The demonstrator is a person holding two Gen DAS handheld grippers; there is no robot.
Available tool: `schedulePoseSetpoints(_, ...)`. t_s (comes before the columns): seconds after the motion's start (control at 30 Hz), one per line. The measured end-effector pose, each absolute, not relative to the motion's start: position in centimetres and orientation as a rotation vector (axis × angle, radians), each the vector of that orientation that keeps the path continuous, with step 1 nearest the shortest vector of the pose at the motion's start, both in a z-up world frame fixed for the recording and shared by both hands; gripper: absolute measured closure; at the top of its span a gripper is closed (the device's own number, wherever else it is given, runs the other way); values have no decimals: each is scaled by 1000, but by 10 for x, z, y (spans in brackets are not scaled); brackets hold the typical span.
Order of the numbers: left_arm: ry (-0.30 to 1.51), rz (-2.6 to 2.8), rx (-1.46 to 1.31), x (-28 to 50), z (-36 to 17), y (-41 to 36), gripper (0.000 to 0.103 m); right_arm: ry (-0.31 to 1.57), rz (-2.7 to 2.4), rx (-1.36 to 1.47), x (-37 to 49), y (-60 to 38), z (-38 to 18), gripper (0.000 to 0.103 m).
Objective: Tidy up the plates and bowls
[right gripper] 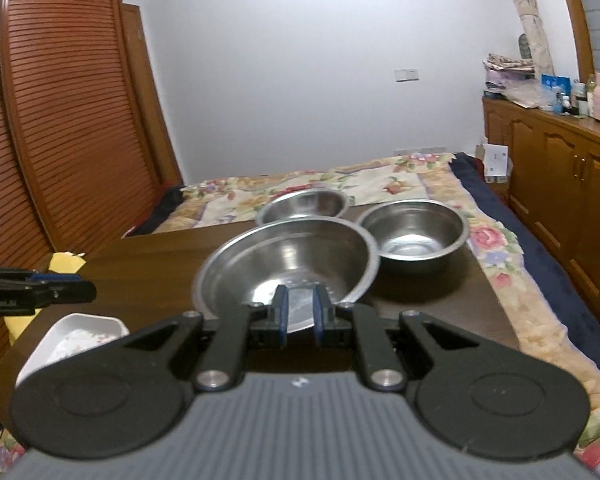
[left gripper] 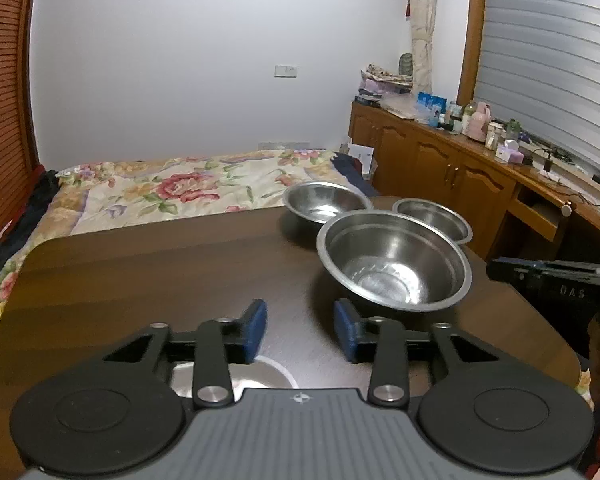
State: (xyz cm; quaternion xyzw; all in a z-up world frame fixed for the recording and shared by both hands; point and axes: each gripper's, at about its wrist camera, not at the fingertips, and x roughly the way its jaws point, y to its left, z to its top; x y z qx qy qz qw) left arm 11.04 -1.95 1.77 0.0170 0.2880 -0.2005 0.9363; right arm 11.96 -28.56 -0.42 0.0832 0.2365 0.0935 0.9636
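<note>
We take the large steel bowl (right gripper: 286,264) as the reference landmark. The right gripper (right gripper: 301,314) has its fingers closed on the near rim of this bowl, which appears tilted toward the camera in the right wrist view; in the left wrist view it looks level on the counter (left gripper: 160,272), so we cannot tell whether it is lifted.

The left gripper (left gripper: 300,330) hangs near the bowl's left side, fingers spread and empty. A medium bowl (right gripper: 414,236) sits just beside the large bowl on its right, and a third bowl (right gripper: 306,204) just behind it. A white dish (right gripper: 74,338) lies well to its left.

Risks, in our judgement:
- A thin rim pinch on smooth steel may slip, dropping the bowl.
- A swing rightward may strike the medium bowl, which stands near the counter edge beside the bed (right gripper: 500,248).
</note>
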Motion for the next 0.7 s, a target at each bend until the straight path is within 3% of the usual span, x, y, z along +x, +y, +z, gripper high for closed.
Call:
schedulePoseSetpoints(0.07, 583, -411, 36, 115, 18, -25, 44, 473, 182, 167, 123, -290, -6, 84)
schedulePoseSetpoints(0.1, 580, -409, 39, 118, 19, -29, 41, 463, 176, 169, 124, -292, -7, 68)
schedulePoseSetpoints(0.17, 573, -415, 46, 124, 18, -34, 40, 453, 166, 168, 127, -296, -9, 51)
schedulePoseSetpoints(0.43, 599, -427, 39, 160, 5, -47, 36, 477, 157, 154, 150, -310, -22, 52)
schedulePoseSetpoints(0.7, 625, -447, 42, 186, 1, -65, 42, 504, 184, 187, 170, -319, -27, 52)
